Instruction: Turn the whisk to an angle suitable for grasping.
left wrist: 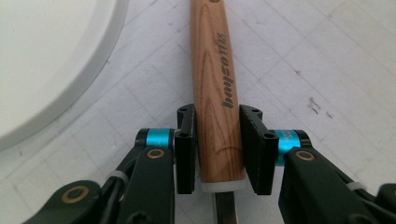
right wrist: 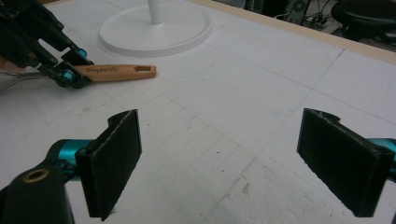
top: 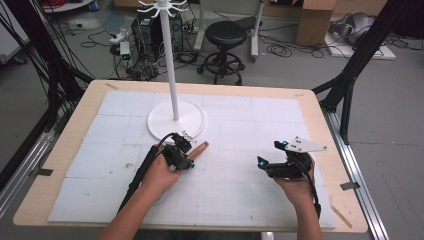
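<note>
left tool [left wrist: 217, 149] is clamped on the wooden utensil handle [left wrist: 215, 88] near its metal end, stiff, light, a bit slick, right tool [right wrist: 243, 163] hanging wide open

The light was even and bright, soft from overhead, with no hard glare. On the mat [top: 240, 150] shadows stayed faint: a pale one lay under the left claw [top: 186, 145] and another under the right claw [top: 272, 162]. In the left gripper view the handle [left wrist: 215, 84] was sharp between the pads, its print readable, while the stand base [left wrist: 42, 56] up and left of the claw washed out to near white. In the right gripper view the near pads [right wrist: 116, 158] were slightly soft, and the background beyond them blurred. The high view was grainy, with darker corners.
</note>
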Demonstrator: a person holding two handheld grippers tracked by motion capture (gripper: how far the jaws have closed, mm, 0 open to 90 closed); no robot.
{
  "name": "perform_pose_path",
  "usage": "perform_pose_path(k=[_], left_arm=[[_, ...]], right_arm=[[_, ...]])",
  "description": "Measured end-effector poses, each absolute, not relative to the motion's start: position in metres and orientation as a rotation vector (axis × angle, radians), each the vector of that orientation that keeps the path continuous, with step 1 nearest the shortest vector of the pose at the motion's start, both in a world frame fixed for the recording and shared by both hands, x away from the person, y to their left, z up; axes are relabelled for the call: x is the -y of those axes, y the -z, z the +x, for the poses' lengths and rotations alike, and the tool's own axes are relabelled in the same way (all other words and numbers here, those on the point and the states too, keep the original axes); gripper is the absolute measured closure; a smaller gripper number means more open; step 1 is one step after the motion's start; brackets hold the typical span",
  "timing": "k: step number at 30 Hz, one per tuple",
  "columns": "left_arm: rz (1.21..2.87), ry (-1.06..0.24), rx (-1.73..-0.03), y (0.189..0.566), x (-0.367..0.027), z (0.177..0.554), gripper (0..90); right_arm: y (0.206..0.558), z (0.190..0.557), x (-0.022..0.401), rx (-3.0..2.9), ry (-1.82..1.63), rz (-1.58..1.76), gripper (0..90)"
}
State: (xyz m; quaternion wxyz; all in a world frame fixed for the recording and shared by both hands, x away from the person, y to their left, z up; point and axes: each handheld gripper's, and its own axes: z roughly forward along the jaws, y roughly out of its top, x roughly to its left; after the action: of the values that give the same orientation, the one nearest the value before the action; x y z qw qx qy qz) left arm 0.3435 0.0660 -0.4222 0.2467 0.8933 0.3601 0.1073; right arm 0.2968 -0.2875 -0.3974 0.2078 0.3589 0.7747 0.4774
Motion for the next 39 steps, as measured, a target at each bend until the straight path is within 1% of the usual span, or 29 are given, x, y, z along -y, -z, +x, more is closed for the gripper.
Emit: perform_pose_path(k=[2, 6, 9, 12, 14, 15, 16, 17, 18, 21, 22, 23, 25, 27, 32, 39], left_arm=[[2.434, -0.293, -0.976, 0.422, -0.066, 0.343, 69.6], [2.479, -0.324, -0.897, 0.420, -0.069, 0.343, 69.9], [2.467, -0.317, -0.899, 0.418, -0.073, 0.342, 70.2], [2.417, -0.293, -0.884, 0.411, -0.081, 0.341, 70.4], [2.347, -0.273, -0.852, 0.398, -0.091, 0.338, 70.5], [2.347, -0.273, -0.852, 0.398, -0.091, 0.338, 70.6], [2.301, -0.262, -0.831, 0.390, -0.097, 0.337, 70.8], [2.301, -0.262, -0.831, 0.390, -0.097, 0.337, 70.9], [2.265, -0.269, -0.802, 0.380, -0.105, 0.335, 70.8], [2.241, -0.280, -0.786, 0.370, -0.112, 0.333, 70.9], [2.206, -0.290, -0.769, 0.361, -0.119, 0.330, 70.9], [2.206, -0.290, -0.769, 0.361, -0.119, 0.330, 70.8], [2.126, -0.280, -0.734, 0.347, -0.130, 0.325, 70.9], [2.097, -0.279, -0.721, 0.344, -0.133, 0.324, 70.9], [2.015, -0.218, -0.672, 0.330, -0.146, 0.321, 70.8], [1.978, -0.230, -0.661, 0.323, -0.155, 0.321, 70.8]], right_arm=[[0.397, 0.297, 0.288, -2.155, -1.332, 0.997, 12.4], [0.398, 0.297, 0.289, -2.152, -1.330, 1.001, 12.5], [0.398, 0.297, 0.290, -2.151, -1.332, 1.010, 12.5], [0.399, 0.297, 0.290, -2.155, -1.329, 1.013, 12.5], [0.399, 0.298, 0.289, -2.156, -1.330, 1.007, 12.5], [0.399, 0.298, 0.289, -2.158, -1.331, 1.007, 12.5], [0.399, 0.298, 0.289, -2.158, -1.331, 1.009, 12.5], [0.399, 0.298, 0.289, -2.161, -1.329, 1.008, 12.5], [0.400, 0.298, 0.289, -2.162, -1.326, 1.010, 12.5], [0.400, 0.298, 0.288, -2.164, -1.323, 1.009, 12.5], [0.400, 0.297, 0.288, -2.166, -1.323, 1.006, 12.5], [0.400, 0.297, 0.288, -2.166, -1.323, 1.006, 12.5], [0.400, 0.297, 0.287, -2.168, -1.324, 1.008, 12.5], [0.400, 0.298, 0.287, -2.172, -1.320, 1.003, 12.5], [0.400, 0.298, 0.285, -2.173, -1.320, 1.005, 12.5], [0.400, 0.297, 0.283, -2.178, -1.322, 1.000, 12.5]])
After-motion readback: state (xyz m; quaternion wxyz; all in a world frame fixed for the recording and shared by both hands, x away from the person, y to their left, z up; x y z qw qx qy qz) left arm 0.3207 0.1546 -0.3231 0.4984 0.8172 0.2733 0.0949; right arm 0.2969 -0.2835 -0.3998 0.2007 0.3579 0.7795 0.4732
